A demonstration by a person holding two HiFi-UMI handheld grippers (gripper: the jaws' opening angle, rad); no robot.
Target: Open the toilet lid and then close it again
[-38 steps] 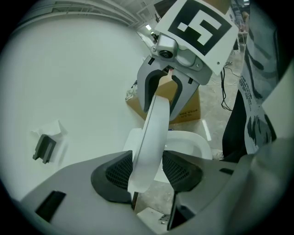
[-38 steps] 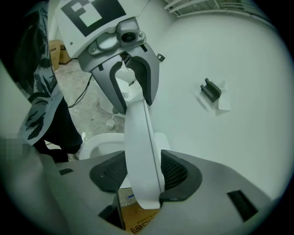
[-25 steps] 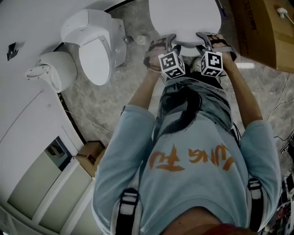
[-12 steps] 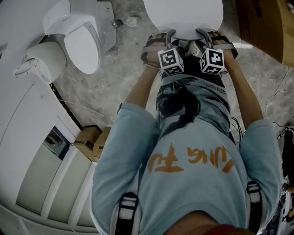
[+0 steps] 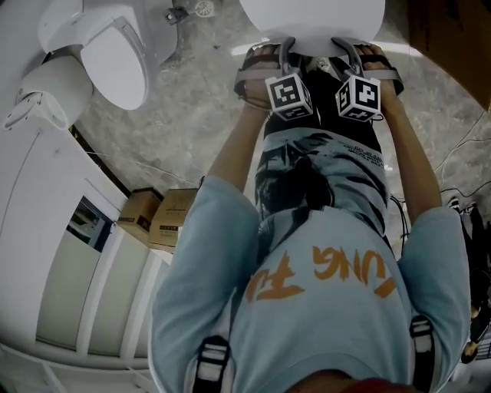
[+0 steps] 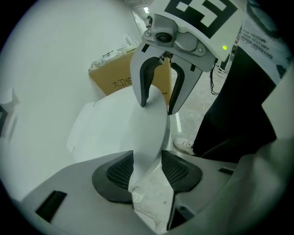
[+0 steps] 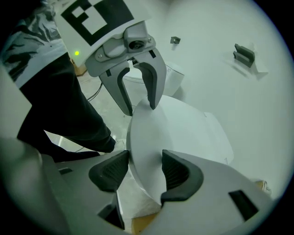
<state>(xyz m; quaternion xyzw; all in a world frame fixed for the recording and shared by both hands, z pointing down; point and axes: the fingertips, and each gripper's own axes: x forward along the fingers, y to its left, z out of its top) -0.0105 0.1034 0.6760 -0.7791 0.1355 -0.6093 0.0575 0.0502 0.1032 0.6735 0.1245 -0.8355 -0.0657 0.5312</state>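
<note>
The white toilet lid (image 5: 311, 15) shows at the top of the head view, with both grippers on its near edge. My left gripper (image 5: 278, 47) straddles that edge on the left. My right gripper (image 5: 351, 47) straddles it on the right. In the left gripper view the lid (image 6: 119, 128) runs between my left gripper's (image 6: 147, 170) pads, with the right gripper (image 6: 157, 106) clamped on the rim beyond. The right gripper view shows the lid (image 7: 183, 133) between my right gripper's (image 7: 146, 172) pads. Both pairs of jaws have just been closing on the lid.
A second white toilet (image 5: 115, 65) with its tank (image 5: 42, 96) stands at the upper left. Two cardboard boxes (image 5: 161, 219) sit on the grey stone floor against a white panelled wall. A larger cardboard box (image 6: 115, 78) lies beyond the lid. Cables (image 5: 460, 169) trail at the right.
Both grippers have stayed on the lid's near edge and sunk with it. The second toilet has slid up and left in the picture, and the floor boxes have come into fuller view.
</note>
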